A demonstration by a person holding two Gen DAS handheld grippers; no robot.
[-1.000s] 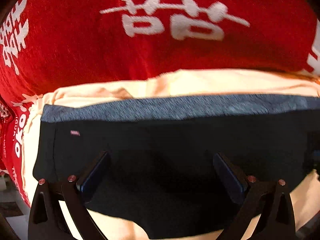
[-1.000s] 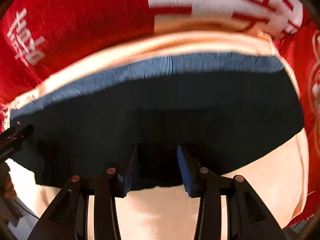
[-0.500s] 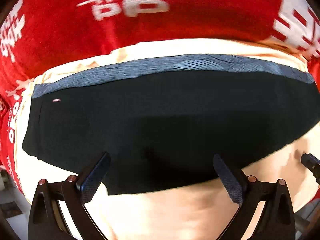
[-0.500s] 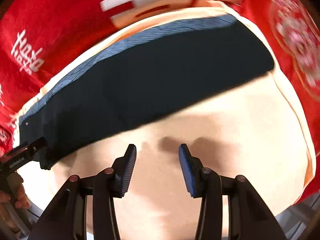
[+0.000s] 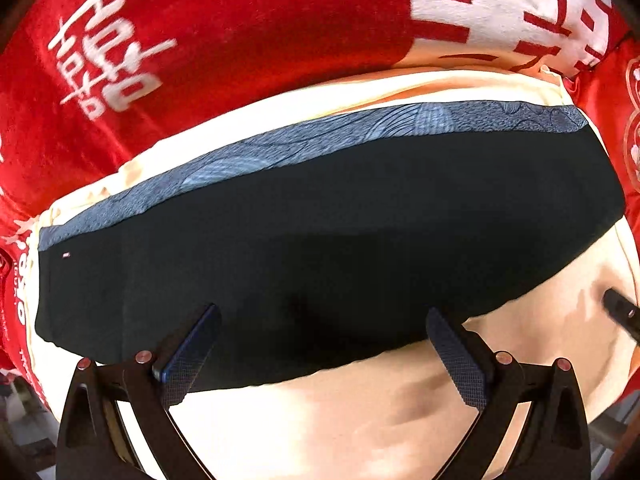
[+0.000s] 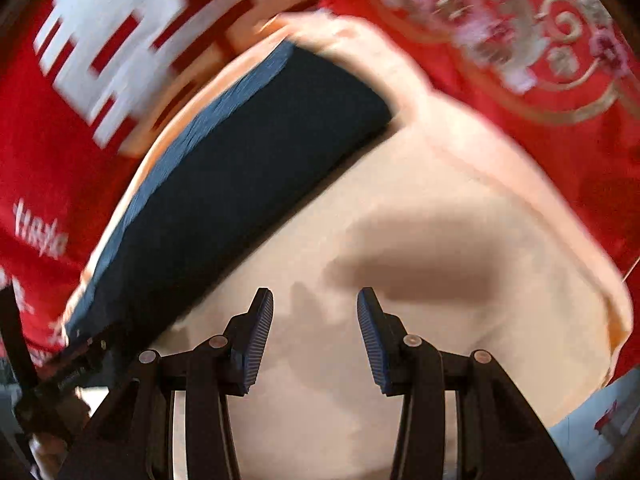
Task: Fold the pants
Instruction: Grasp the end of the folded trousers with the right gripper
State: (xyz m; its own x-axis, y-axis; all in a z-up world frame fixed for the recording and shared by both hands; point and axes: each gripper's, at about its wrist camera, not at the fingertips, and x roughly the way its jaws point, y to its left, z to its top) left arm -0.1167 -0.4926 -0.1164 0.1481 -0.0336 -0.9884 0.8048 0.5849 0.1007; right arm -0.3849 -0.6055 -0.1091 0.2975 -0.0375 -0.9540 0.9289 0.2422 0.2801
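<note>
The folded dark pants lie flat on a cream cloth, with a patterned blue band along their far edge. My left gripper hovers over the pants' near edge, jaws wide open and nothing between them. In the right wrist view the pants stretch diagonally at upper left. My right gripper hangs above bare cream cloth, beside the pants, jaws partly apart and empty. A tip of the right gripper shows at the right edge of the left wrist view.
A red cloth with white characters and gold embroidery surrounds the cream cloth. The cream cloth's edge curves down on the right, with floor beyond. The left gripper's body and a hand show at lower left of the right wrist view.
Both grippers have pulled back from the pants toward the near side. The right one has swung rightward off the pants onto bare cream cloth and rolled; the pants stayed flat.
</note>
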